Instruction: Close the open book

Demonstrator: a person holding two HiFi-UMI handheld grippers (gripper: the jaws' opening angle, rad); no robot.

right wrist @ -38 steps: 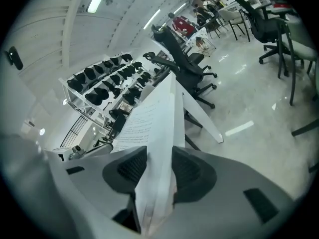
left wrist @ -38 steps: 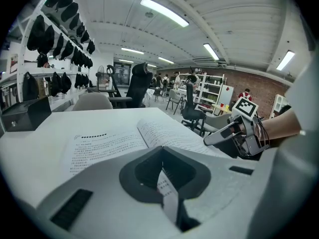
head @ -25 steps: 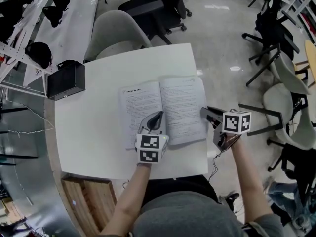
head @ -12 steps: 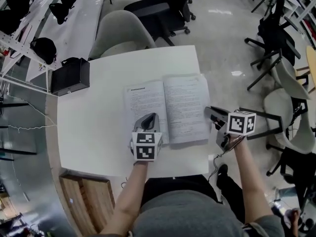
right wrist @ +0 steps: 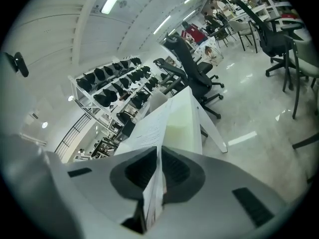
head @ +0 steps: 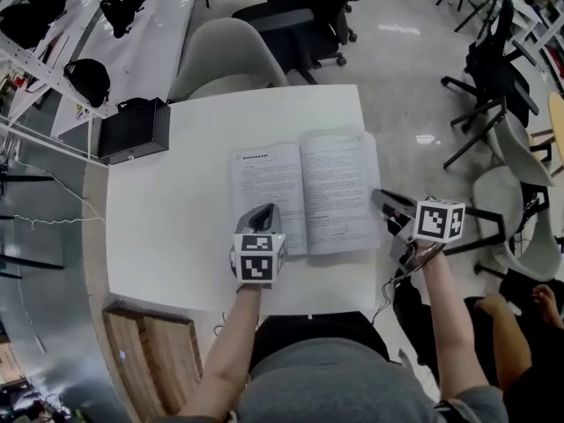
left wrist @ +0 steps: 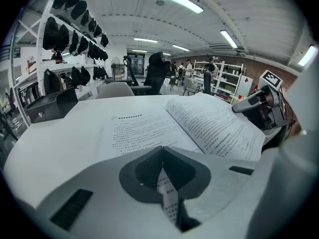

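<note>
The open book (head: 304, 192) lies flat on the white table (head: 176, 218), with print on both pages. My left gripper (head: 263, 213) is shut, its tips resting on the lower part of the left page (left wrist: 144, 131); a strip of print shows through the gap behind the tips. My right gripper (head: 381, 203) is at the book's right edge. Its jaws are closing, and several right-hand pages (right wrist: 155, 133) stand edge-on between them, pinched. From the left gripper view, the right gripper (left wrist: 238, 106) sits just beyond the right page.
A black box (head: 132, 130) stands at the table's far left corner. A grey chair (head: 225, 60) and a black office chair (head: 300, 16) are behind the table, more chairs (head: 493, 69) to the right. A wooden panel (head: 150, 351) lies low at the left.
My left gripper has slid left and nearer to me across the left page. My right gripper has risen a little at the book's right edge.
</note>
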